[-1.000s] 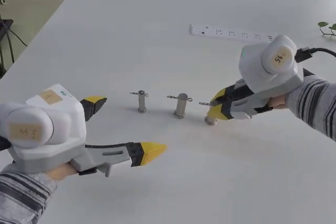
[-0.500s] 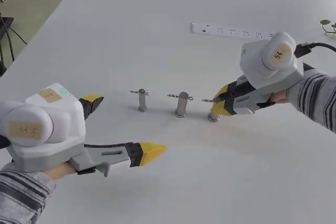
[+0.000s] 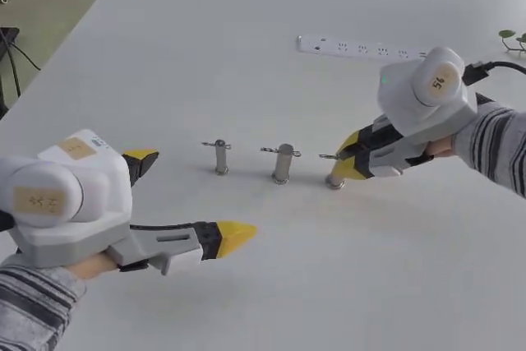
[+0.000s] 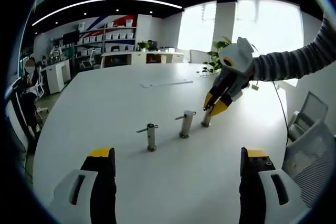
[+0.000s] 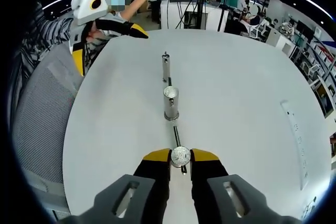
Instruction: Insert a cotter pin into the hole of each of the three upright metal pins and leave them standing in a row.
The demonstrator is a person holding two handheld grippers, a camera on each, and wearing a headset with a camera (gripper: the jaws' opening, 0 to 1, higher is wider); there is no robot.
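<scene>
**A:** There was the grey right gripper with its yellow-tipped jaws, down at the right end of the row. What did it have?

**B:** It was pinching the round head of the short upright steel pin on the right, with one yellow tip touching each side. That pin stood on the white table. A thin wire cotter pin stuck out near its top, pointing left.

**A:** And the neighbours?

**B:** The upright steel pin in the middle stood just left of it, with a second cotter pin lying crosswise through its top. Further left, the thinner steel pin on the left carried a third cotter pin the same way. All three stood upright in one line across the table, apart from each other.

**A:** And the grey, yellow-tipped left gripper?

**B:** It hung nearer the person and well apart from the row, with its jaws spread wide. In the left gripper view the three pins stood beyond its tips, and the right gripper was at the row's right end.

**A:** What lay behind them?

**B:** A long white power strip lay on the far side of the table, well beyond the pins. A few green leaves peeked in at the far right edge.
</scene>
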